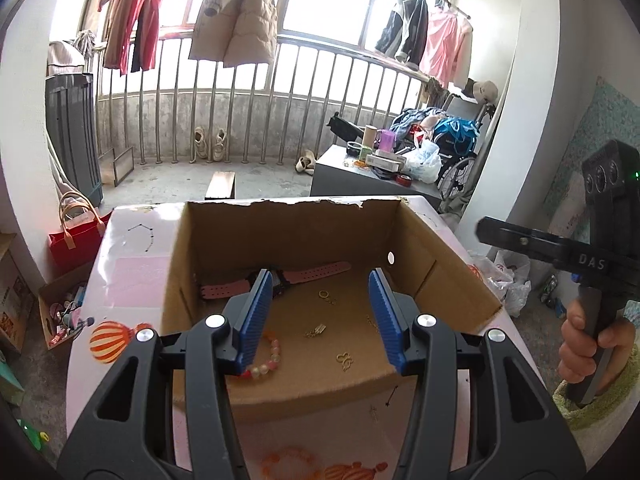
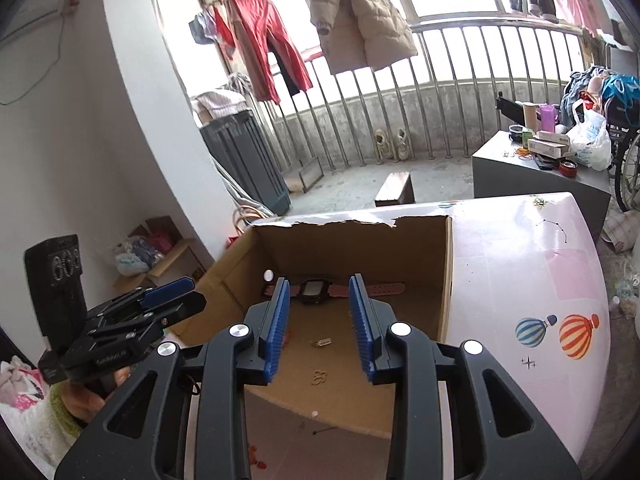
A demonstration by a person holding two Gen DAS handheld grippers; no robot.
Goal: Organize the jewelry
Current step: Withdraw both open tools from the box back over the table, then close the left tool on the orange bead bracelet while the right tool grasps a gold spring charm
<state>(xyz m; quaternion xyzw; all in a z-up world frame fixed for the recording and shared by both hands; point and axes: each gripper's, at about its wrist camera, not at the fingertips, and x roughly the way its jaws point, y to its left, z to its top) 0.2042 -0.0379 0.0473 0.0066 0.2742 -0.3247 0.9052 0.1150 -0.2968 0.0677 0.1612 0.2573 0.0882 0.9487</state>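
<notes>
An open cardboard box (image 1: 288, 236) stands on a glossy pink table (image 1: 132, 280). On the box floor lie a pink-strapped watch (image 1: 316, 274), a gold ring (image 1: 324, 294), a pink bead bracelet (image 1: 270, 360) and small gold pieces (image 1: 316, 330). My left gripper (image 1: 320, 280) hovers over the near side of the box, open, with nothing between its blue pads. My right gripper (image 2: 320, 282) also hangs open and empty over the box (image 2: 340, 248), with the watch (image 2: 316, 290) and a gold clasp (image 2: 321, 342) beyond it. Each gripper shows beside the other: the right gripper (image 1: 492, 230), the left gripper (image 2: 196, 294).
The table (image 2: 520, 272) carries balloon prints. Behind it are a balcony with railings, hanging clothes (image 1: 240, 16), a grey cabinet (image 1: 348, 180) piled with clutter, and a wheelchair (image 1: 460, 160). A red bag (image 1: 76, 236) and open cartons sit on the floor at left.
</notes>
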